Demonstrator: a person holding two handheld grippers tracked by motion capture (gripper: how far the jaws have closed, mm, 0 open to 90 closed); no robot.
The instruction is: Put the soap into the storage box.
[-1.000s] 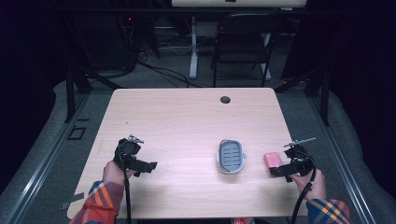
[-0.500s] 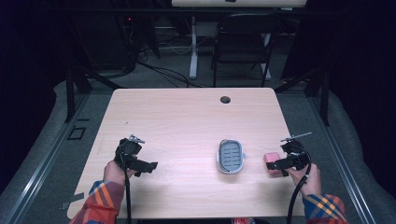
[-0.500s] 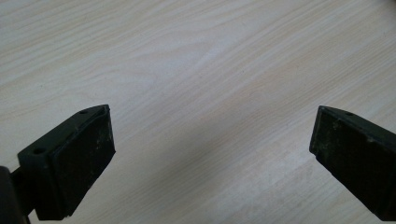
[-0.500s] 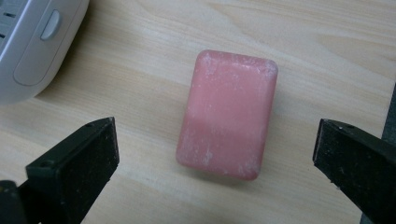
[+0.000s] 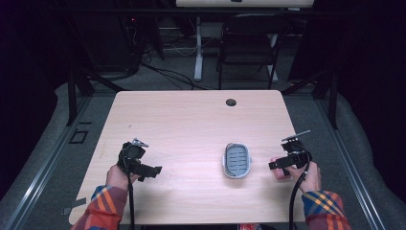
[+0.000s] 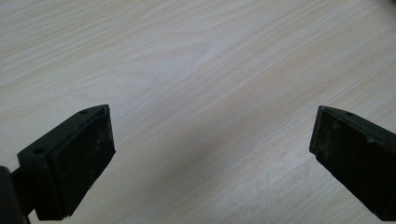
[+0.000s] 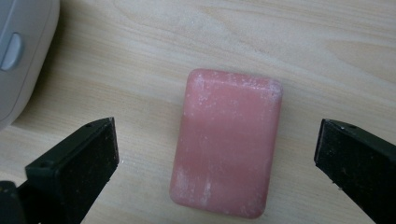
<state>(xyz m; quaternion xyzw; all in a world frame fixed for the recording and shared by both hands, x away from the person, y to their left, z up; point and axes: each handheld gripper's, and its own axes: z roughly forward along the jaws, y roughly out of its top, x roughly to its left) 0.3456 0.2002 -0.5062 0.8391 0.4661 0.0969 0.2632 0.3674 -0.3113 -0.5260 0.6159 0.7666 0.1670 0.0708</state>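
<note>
Your right gripper (image 5: 280, 165) is sitting a little nearer your edge of the table (image 5: 191, 120) than it was a second ago, while your left gripper (image 5: 152, 169) is resting where it was. You are holding the right one with its jaws spread wide on either side of one pink soap bar (image 7: 228, 142) — the bar is lying flat on the wood between them, touching neither jaw, its surface dusted white and carrying no lettering I can read. One grey soap dish (image 5: 237, 160) is standing just left of the bar, with a ridged insert; its corner (image 7: 21, 51) is showing in the right gripper view, unmarked. You are keeping your left gripper (image 6: 205, 154) wide too, over bare wood — nothing between its jaws. One dark grommet hole (image 5: 231, 102) is sitting near the far edge.
</note>
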